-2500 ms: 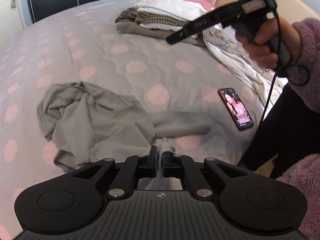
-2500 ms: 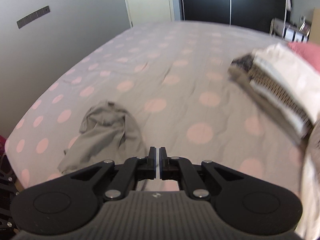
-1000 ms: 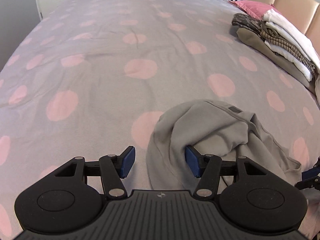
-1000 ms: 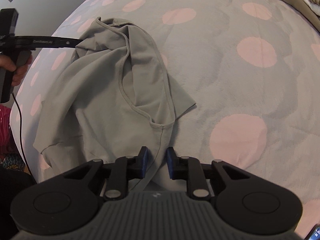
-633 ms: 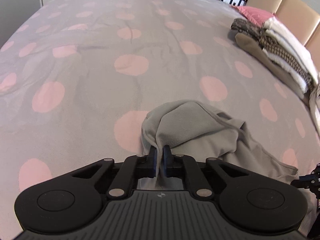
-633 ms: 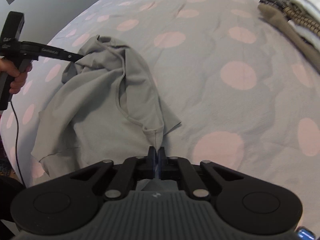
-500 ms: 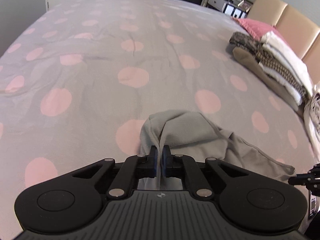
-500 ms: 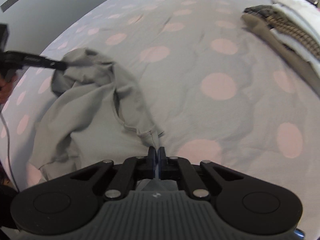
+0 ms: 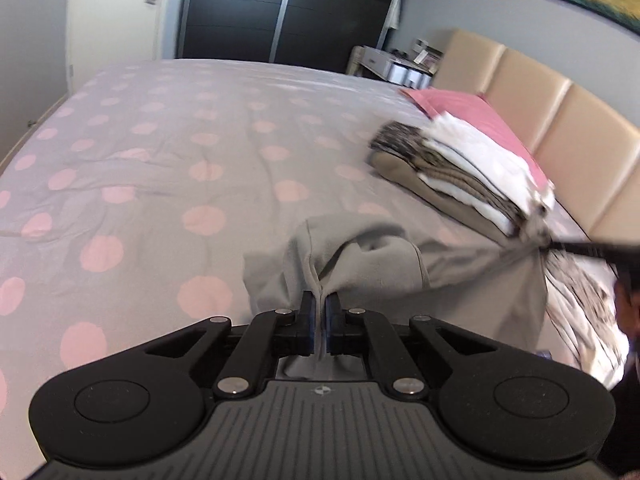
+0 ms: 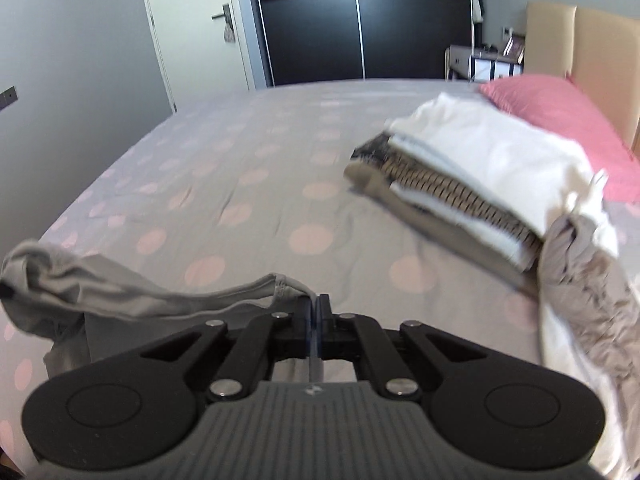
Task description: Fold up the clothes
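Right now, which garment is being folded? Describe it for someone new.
On the polka-dot bed, nearer the camera than the folded stack, a plain grey top hangs stretched between the left gripper and right gripper. Unlike the stack, it is unfolded and lifted.

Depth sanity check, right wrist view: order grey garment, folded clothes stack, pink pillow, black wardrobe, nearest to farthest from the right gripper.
1. grey garment: pinched in the right gripper, trailing left.
2. folded clothes stack: right, mid-bed.
3. pink pillow: right, by headboard.
4. black wardrobe: far wall.

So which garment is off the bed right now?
The plain grey top, pinched by both grippers and stretched between them; the folded stack lies on the bed.
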{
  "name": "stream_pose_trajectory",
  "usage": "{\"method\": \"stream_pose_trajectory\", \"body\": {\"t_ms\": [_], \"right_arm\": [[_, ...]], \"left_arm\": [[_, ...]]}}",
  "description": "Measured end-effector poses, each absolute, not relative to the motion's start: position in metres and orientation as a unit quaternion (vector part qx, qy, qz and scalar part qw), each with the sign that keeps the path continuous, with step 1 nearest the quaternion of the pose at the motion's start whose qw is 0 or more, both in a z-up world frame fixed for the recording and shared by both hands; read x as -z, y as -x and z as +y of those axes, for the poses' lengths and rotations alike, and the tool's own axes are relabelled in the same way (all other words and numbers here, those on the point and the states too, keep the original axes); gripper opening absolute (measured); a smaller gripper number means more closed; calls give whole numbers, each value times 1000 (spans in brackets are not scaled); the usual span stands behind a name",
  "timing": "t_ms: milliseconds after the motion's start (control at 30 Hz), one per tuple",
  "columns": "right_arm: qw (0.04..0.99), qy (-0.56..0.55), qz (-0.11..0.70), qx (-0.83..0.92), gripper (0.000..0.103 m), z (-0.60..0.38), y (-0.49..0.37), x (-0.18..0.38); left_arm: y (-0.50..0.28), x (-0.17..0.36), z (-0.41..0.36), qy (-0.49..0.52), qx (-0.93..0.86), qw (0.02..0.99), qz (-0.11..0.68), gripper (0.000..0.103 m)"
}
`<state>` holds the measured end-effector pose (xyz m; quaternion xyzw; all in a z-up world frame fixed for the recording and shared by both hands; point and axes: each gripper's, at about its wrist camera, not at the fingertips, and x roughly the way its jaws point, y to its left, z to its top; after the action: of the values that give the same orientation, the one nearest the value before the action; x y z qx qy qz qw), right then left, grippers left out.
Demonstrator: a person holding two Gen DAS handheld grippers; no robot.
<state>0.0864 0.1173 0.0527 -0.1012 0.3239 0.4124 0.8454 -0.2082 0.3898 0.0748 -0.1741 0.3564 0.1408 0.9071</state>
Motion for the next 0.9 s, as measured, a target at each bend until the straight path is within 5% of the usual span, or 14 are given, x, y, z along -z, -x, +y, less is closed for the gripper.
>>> {"method": "stream_pose_trajectory", "body": {"t_ms": [533, 633, 700, 900], "right_arm": [[789, 202, 339, -470, 3, 88, -77, 2], [789, 201, 348, -465, 3, 83, -78, 10], [789, 201, 354, -461, 3, 80, -79, 15], [788, 197, 358, -461, 3, 80, -79, 16]], "left_arm": [[206, 18, 295, 121, -55, 858, 497, 7], [210, 17, 288, 103, -43, 854, 509, 28], [213, 11, 285, 90, -32, 856, 508, 52], [207, -14, 273, 37, -13, 862, 505, 54]]}}
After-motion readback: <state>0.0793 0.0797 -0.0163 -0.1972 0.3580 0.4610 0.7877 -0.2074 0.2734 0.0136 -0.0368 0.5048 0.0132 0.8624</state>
